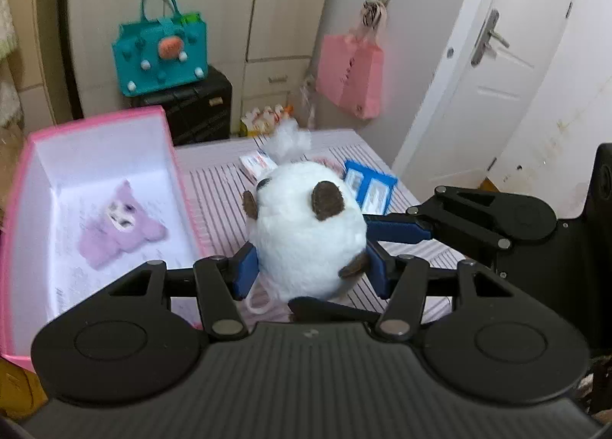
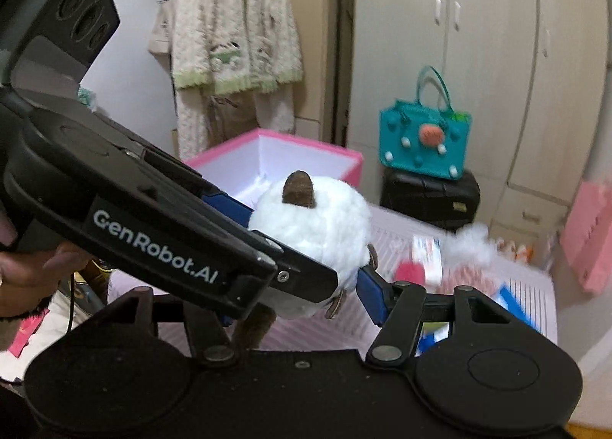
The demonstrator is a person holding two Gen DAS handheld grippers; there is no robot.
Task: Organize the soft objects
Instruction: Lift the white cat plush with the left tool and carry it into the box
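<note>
A white round plush with brown ears (image 1: 306,232) hangs above the striped table. My left gripper (image 1: 310,270) is shut on its lower body, blue pads on both sides. My right gripper (image 2: 306,286) also surrounds the plush (image 2: 317,224); its left finger is hidden behind the left gripper, and its blue fingertip (image 1: 397,230) touches the plush's right side. A pink box (image 1: 95,121) stands open at the left with a purple plush (image 1: 118,228) inside. A white fluff ball (image 1: 287,142) lies at the table's far end.
Small cartons (image 1: 258,165) and a blue packet (image 1: 371,186) lie on the striped table (image 1: 218,186). A teal bag (image 1: 160,52) sits on a black case (image 1: 202,106). A pink bag (image 1: 350,75) hangs by the white door (image 1: 497,67).
</note>
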